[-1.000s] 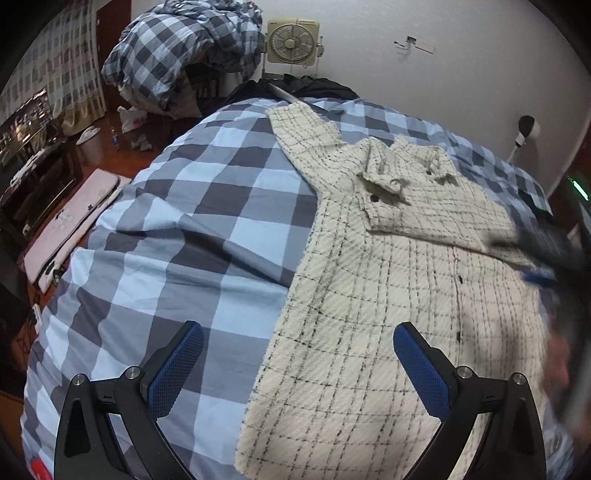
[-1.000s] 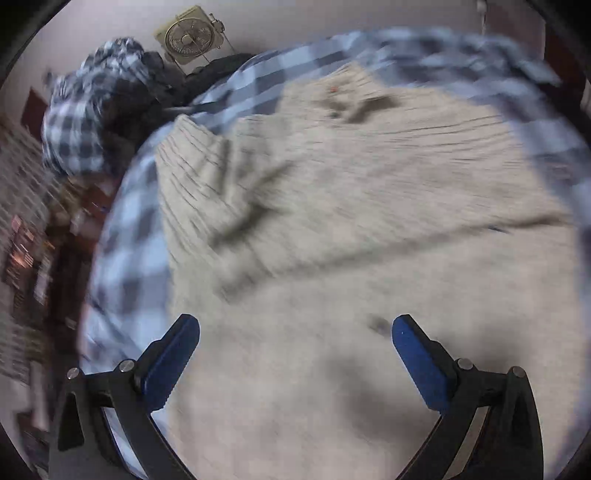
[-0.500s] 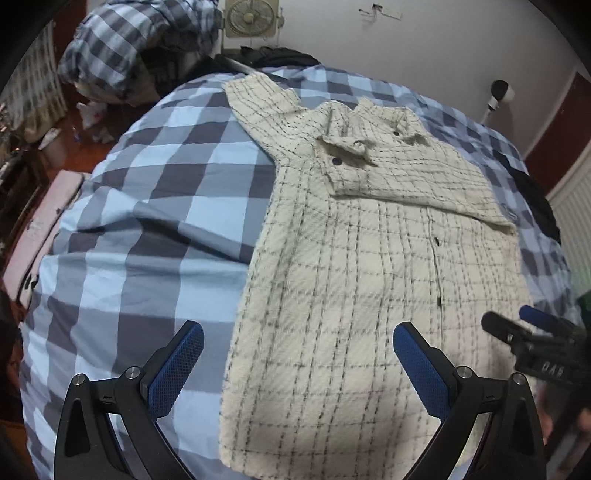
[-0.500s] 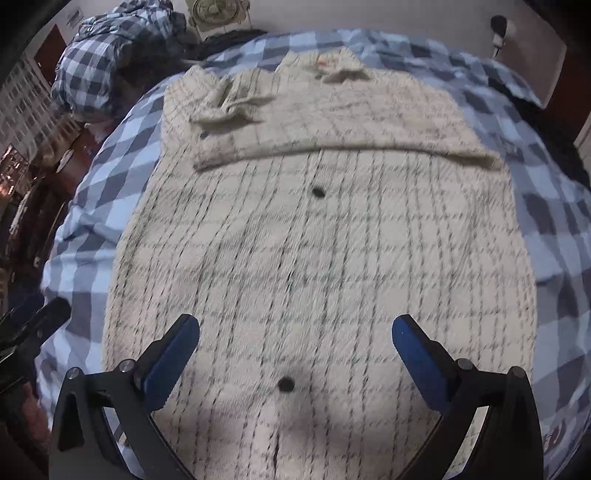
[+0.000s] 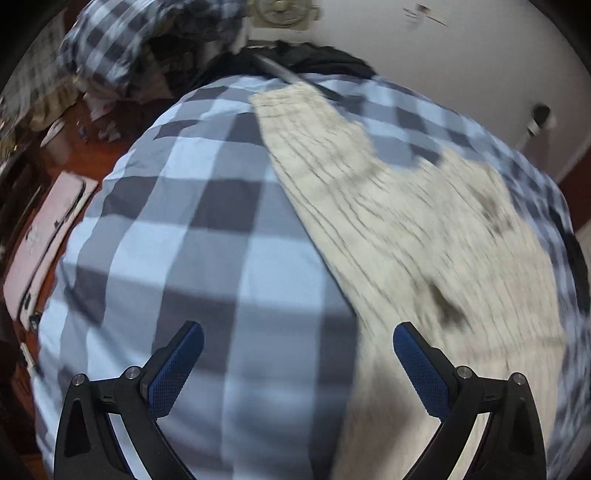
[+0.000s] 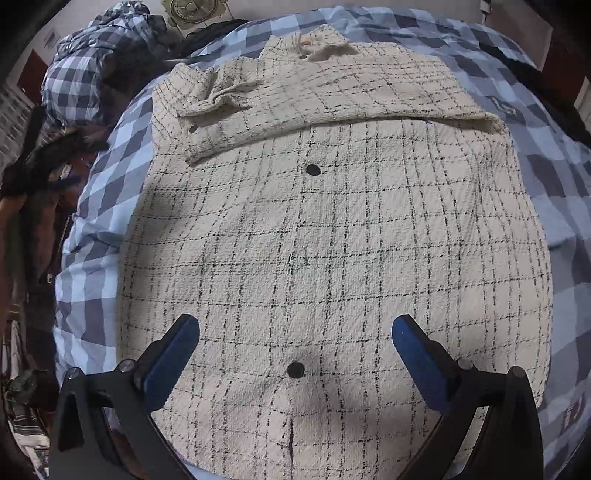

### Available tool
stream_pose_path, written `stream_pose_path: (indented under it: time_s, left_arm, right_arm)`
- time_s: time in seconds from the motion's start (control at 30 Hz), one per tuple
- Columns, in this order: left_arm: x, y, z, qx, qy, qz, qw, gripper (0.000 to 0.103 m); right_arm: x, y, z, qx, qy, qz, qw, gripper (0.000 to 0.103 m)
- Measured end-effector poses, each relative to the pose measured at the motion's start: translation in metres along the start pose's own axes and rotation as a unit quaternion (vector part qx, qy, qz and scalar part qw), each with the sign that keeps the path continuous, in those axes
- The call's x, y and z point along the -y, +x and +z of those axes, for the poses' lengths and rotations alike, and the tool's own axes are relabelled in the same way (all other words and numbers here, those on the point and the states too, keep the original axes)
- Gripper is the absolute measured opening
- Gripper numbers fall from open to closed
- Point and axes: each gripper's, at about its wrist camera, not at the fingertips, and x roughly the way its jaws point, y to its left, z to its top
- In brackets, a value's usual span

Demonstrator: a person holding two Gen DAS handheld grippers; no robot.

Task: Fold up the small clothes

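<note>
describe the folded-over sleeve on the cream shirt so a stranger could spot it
On the blue checked bed lies a cream shirt with thin black grid lines. Across its chest, below the collar, runs the sleeve, a folded band ending in a dark-buttoned cuff.

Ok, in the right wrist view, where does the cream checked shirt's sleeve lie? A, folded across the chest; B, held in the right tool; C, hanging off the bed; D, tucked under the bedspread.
A: the sleeve lies folded across the cream checked shirt, above the upper button, with the right tool open and empty.

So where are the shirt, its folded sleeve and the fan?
shirt [image 6: 332,258]: right wrist view, middle of the front.
folded sleeve [image 6: 332,107]: right wrist view, mid-sleeve across the chest.
fan [image 6: 190,9]: right wrist view, grille.
</note>
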Motion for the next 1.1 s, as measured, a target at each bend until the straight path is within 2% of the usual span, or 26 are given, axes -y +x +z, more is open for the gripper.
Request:
stream_pose_path:
  time_s: [0.07, 0.1, 0.13, 0.17, 0.23, 0.37, 0.43, 0.5, 0.57, 0.6, 0.63, 0.67, 0.73, 0.8, 0.9, 0.97, 1.0, 1.07, 1.1]
  left_arm:
    - [-0.012, 0.022, 0.021, -0.003, -0.024, -0.008, 0.9997, 0.102]
    - [-0.018, 0.035, 0.032, -0.005, -0.033, -0.011, 0.9994, 0.096]
    - [-0.02, 0.043, 0.04, -0.005, -0.036, -0.01, 0.9993, 0.084]
    - [-0.022, 0.057, 0.052, -0.003, -0.039, -0.009, 0.9992, 0.081]
    - [-0.021, 0.072, 0.067, 0.003, -0.04, -0.017, 0.999, 0.081]
    - [-0.016, 0.106, 0.095, 0.012, -0.045, -0.055, 0.9974, 0.082]
    - [-0.015, 0.124, 0.104, 0.007, -0.054, -0.052, 0.9972, 0.082]
    - [-0.016, 0.149, 0.107, -0.026, -0.072, -0.039, 0.9963, 0.082]
    - [-0.013, 0.155, 0.105, -0.023, -0.077, -0.033, 0.9962, 0.082]
    - [-0.008, 0.151, 0.103, -0.004, -0.067, -0.037, 0.997, 0.059]
    - [-0.004, 0.148, 0.102, 0.004, -0.057, -0.04, 0.9976, 0.022]
    - [0.003, 0.144, 0.101, 0.005, -0.044, -0.04, 0.9982, 0.015]
    - [0.006, 0.135, 0.098, 0.008, -0.062, -0.032, 0.9975, 0.006]
    - [0.005, 0.117, 0.096, 0.023, -0.088, -0.022, 0.9956, 0.005]
    - [0.009, 0.071, 0.098, 0.079, -0.098, -0.038, 0.9914, 0.005]
    - [0.022, 0.038, 0.1, 0.112, -0.076, -0.033, 0.9902, 0.005]
    - [0.037, 0.016, 0.101, 0.131, -0.049, -0.028, 0.9897, 0.005]
    - [0.069, -0.021, 0.096, 0.165, 0.012, -0.035, 0.9856, 0.005]
    - [0.097, -0.046, 0.08, 0.194, 0.072, -0.038, 0.9776, 0.005]
  right_arm:
    - [-0.003, 0.003, -0.001, -0.001, -0.009, -0.018, 1.0, 0.102]
    - [-0.004, 0.005, -0.001, -0.002, -0.013, -0.028, 1.0, 0.102]
    - [-0.004, 0.007, -0.001, -0.003, -0.015, -0.036, 0.999, 0.102]
    - [-0.005, 0.009, -0.001, -0.005, -0.016, -0.043, 0.999, 0.102]
    - [-0.005, 0.015, 0.0, -0.01, -0.017, -0.05, 0.999, 0.102]
    - [-0.006, 0.027, 0.001, -0.022, -0.021, -0.061, 0.998, 0.102]
    - [-0.004, 0.033, 0.002, -0.029, -0.014, -0.061, 0.998, 0.102]
    - [-0.002, 0.037, 0.001, -0.032, -0.01, -0.063, 0.997, 0.102]
    - [-0.004, 0.04, 0.001, -0.033, -0.016, -0.068, 0.997, 0.102]
    - [-0.004, 0.041, 0.001, -0.035, -0.019, -0.073, 0.997, 0.102]
    - [-0.004, 0.043, 0.001, -0.036, -0.018, -0.075, 0.996, 0.102]
    - [-0.004, 0.044, 0.0, -0.037, -0.017, -0.076, 0.996, 0.102]
    - [-0.003, 0.045, 0.0, -0.036, -0.013, -0.078, 0.996, 0.102]
    - [-0.001, 0.048, 0.001, -0.035, -0.011, -0.08, 0.996, 0.102]
    - [0.002, 0.048, 0.002, -0.035, -0.005, -0.07, 0.997, 0.102]
    - [0.002, 0.047, 0.002, -0.031, -0.002, -0.064, 0.997, 0.102]
    - [0.002, 0.044, 0.002, -0.027, -0.002, -0.062, 0.998, 0.102]
    - [0.002, 0.038, 0.004, -0.015, -0.002, -0.061, 0.998, 0.102]
    - [0.004, 0.032, 0.004, -0.005, 0.001, -0.059, 0.998, 0.102]
